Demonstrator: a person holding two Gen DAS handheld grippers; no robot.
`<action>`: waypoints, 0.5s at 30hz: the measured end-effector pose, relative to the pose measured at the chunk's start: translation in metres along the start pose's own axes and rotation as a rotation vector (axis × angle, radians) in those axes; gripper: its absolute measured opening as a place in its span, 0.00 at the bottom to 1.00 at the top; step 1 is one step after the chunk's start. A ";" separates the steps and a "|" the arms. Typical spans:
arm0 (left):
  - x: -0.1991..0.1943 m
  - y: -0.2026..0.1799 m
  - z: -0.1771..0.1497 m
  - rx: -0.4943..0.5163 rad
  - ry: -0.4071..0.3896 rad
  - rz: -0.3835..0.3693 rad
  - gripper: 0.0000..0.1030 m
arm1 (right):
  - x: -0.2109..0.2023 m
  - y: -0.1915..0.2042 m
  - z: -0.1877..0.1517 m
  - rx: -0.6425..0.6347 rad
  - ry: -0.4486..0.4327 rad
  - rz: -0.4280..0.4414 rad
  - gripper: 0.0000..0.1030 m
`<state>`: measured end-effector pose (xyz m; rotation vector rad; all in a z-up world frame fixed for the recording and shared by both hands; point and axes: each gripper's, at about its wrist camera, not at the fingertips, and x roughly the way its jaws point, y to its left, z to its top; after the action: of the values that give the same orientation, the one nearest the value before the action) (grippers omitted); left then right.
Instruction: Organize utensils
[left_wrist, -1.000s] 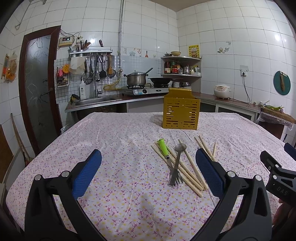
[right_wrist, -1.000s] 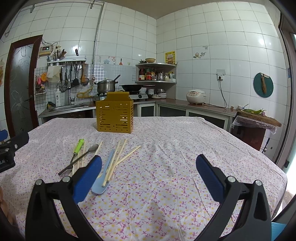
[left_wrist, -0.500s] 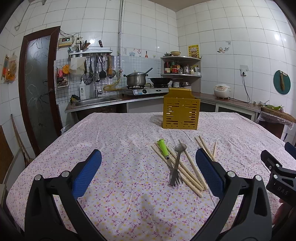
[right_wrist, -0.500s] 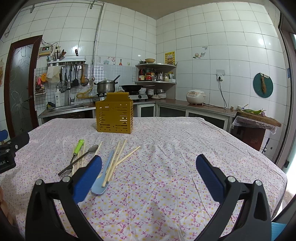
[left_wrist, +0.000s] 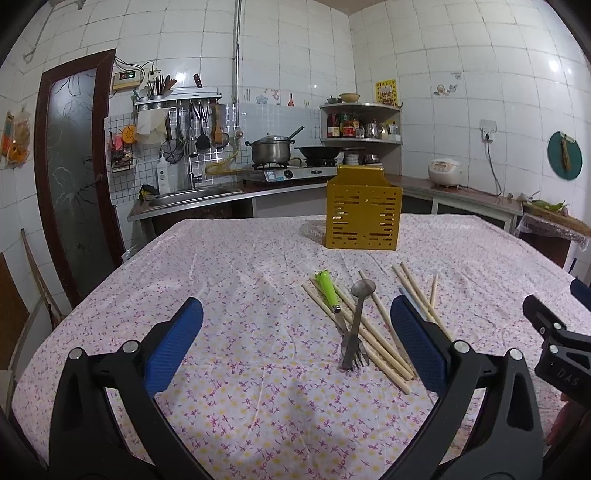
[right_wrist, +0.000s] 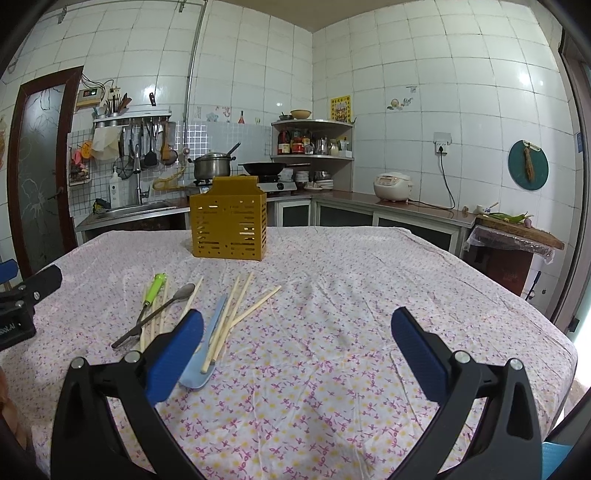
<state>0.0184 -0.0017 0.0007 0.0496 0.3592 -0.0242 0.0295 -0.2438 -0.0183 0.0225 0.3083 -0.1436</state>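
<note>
A yellow slotted utensil holder (left_wrist: 363, 214) stands upright at the far middle of the table; it also shows in the right wrist view (right_wrist: 228, 221). In front of it lie several wooden chopsticks (left_wrist: 373, 334), a green-handled fork (left_wrist: 328, 291) and a metal spoon (left_wrist: 356, 317). A light blue spatula (right_wrist: 205, 356) lies under some chopsticks (right_wrist: 236, 312). My left gripper (left_wrist: 295, 343) is open and empty, above the cloth just left of the pile. My right gripper (right_wrist: 297, 345) is open and empty, to the right of the pile.
The table carries a floral cloth (left_wrist: 229, 280). Behind it run a counter with sink (left_wrist: 192, 194), stove with pot (left_wrist: 271, 151) and a corner shelf. A rice cooker (right_wrist: 392, 186) sits at the right. A door (left_wrist: 70, 166) is at the left.
</note>
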 end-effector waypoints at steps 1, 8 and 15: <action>0.001 0.000 0.001 0.003 0.001 0.002 0.95 | 0.001 0.000 0.001 0.000 -0.001 0.002 0.96; 0.019 0.001 0.012 -0.007 0.035 -0.023 0.95 | 0.014 0.001 0.016 -0.013 0.002 0.000 0.96; 0.050 0.006 0.026 -0.064 0.130 -0.049 0.95 | 0.050 0.007 0.035 -0.066 0.090 -0.013 0.96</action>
<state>0.0743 0.0021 0.0076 -0.0216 0.4910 -0.0581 0.0885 -0.2455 0.0001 -0.0382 0.4027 -0.1452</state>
